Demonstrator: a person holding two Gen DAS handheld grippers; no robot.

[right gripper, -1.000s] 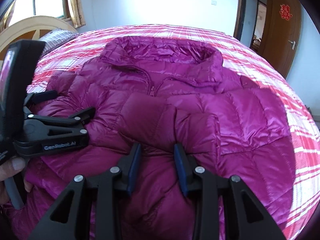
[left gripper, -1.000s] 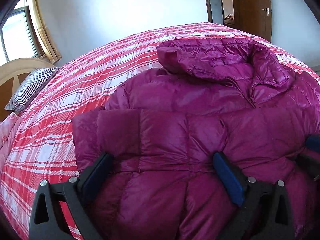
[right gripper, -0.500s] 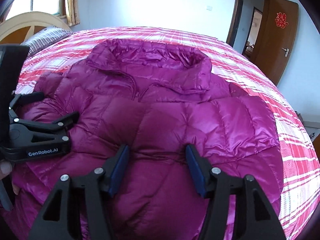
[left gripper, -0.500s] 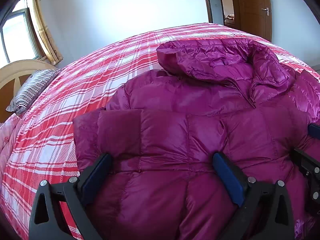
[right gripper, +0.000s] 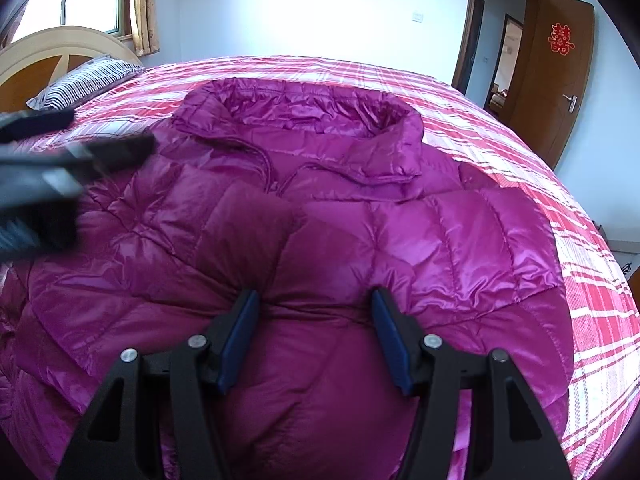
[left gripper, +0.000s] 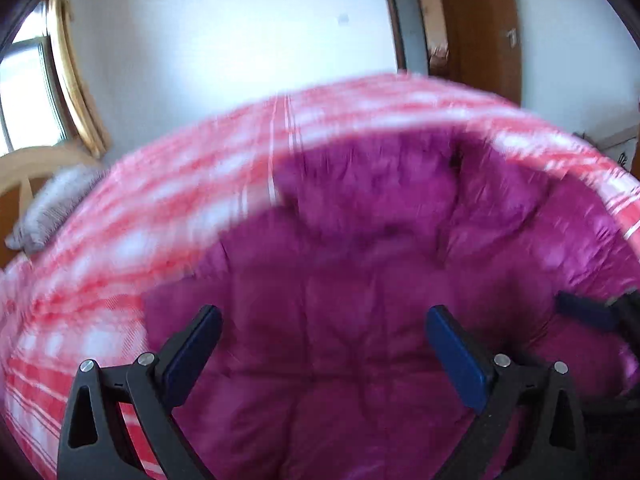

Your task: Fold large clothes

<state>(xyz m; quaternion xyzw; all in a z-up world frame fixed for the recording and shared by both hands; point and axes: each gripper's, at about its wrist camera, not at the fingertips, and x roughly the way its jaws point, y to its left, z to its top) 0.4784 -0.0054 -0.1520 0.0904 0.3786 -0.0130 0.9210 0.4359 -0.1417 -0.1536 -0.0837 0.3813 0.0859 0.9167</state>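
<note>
Sleeves folded in, body fold still to come

The jacket [right gripper: 320, 216] lies mid-frame on the bed [right gripper: 592, 320]; left gripper [left gripper: 324, 344] and right gripper [right gripper: 314, 328] hover with jaws apart, empty. Next likely calls for gripping the hem.

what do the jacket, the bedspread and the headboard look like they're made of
Jacket: probably thin nylon or polyester shell over puffy fill; it is glossy, with bright highlights and stitched quilted panels. Bedspread: looks like matte woven cloth, perhaps cotton, in a red and white plaid with no shine. Headboard: seems light wood with a smooth finish and a darker brown inset panel.
</note>
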